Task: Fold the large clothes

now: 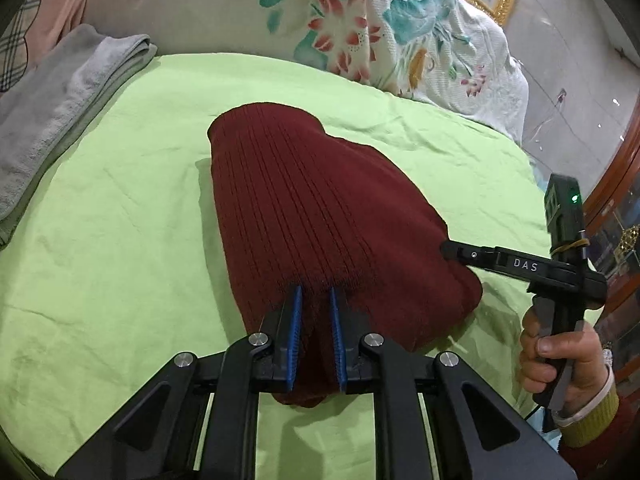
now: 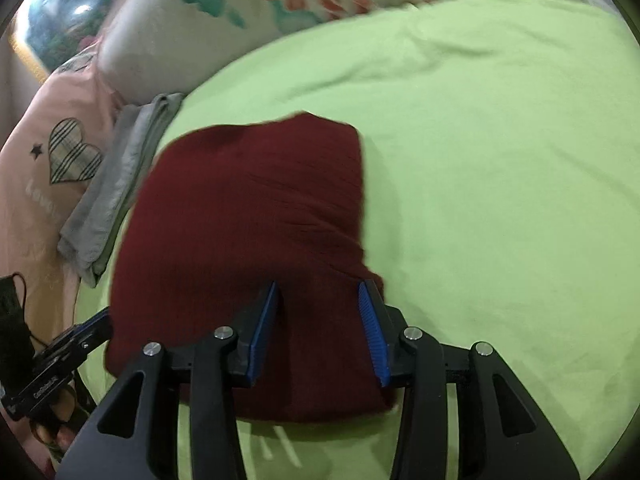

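A dark red ribbed knit garment [image 1: 312, 216] lies folded into a thick bundle on the green bed sheet [image 1: 112, 240]. My left gripper [image 1: 315, 292] is shut on the bundle's near edge, with the knit pinched between its blue pads. In the left wrist view my right gripper [image 1: 450, 249] reaches in from the right and touches the bundle's right edge. In the right wrist view the right gripper [image 2: 320, 288] stands open over the garment [image 2: 248, 216], its blue pads wide apart with red knit between them. The left gripper [image 2: 96, 320] shows at the bundle's left edge.
A folded grey towel [image 1: 60, 108] lies at the sheet's left edge, also in the right wrist view [image 2: 120, 184]. A floral quilt [image 1: 360, 24] is piled behind. A pink pillow with a plaid heart [image 2: 72, 152] lies left. A wooden cabinet [image 1: 620, 200] stands right.
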`<state>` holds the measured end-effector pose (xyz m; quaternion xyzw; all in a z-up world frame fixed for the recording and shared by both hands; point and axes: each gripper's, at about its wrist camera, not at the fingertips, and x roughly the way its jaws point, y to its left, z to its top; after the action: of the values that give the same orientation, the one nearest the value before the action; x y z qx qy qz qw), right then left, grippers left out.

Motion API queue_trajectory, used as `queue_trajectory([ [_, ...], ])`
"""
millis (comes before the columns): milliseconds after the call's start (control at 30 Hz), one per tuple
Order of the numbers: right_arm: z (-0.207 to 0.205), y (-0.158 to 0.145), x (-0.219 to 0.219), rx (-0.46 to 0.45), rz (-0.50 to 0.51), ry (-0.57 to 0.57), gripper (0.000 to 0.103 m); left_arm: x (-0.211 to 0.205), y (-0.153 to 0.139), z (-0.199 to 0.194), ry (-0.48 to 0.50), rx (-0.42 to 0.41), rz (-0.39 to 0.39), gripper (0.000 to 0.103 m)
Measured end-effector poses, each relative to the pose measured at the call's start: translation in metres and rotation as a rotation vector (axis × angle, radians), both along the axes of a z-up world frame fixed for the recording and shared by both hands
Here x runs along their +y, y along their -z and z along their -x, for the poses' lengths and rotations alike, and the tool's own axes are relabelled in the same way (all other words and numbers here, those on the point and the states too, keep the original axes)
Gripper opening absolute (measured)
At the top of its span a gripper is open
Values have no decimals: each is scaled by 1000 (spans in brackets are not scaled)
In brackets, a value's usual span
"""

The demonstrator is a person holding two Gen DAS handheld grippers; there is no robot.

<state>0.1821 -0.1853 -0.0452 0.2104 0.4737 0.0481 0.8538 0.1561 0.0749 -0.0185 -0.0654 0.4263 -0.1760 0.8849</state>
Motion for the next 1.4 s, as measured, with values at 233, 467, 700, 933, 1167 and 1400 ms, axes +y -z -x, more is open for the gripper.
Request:
queue_trajectory([
  [233,19,-30,3,-85,-44,-16,44,15,-4,14,-49,5,11,36],
  [467,46,-35,15,-78,-29,-53,46,23,-2,31,-105,18,36,44],
  [700,78,-35,27,-63,20,-84,54,22,-3,45,-144,18,-11,64],
  [933,106,-36,42,-61,105,-142,66,24,2,71,-166,20,-83,81],
  [1167,126,-28,46,-30,137,-159,72,24,20,99,-163,38,-209,82],
  [1400,134,-26,54,-18,154,-181,79,25,33,111,-172,71,-242,82],
])
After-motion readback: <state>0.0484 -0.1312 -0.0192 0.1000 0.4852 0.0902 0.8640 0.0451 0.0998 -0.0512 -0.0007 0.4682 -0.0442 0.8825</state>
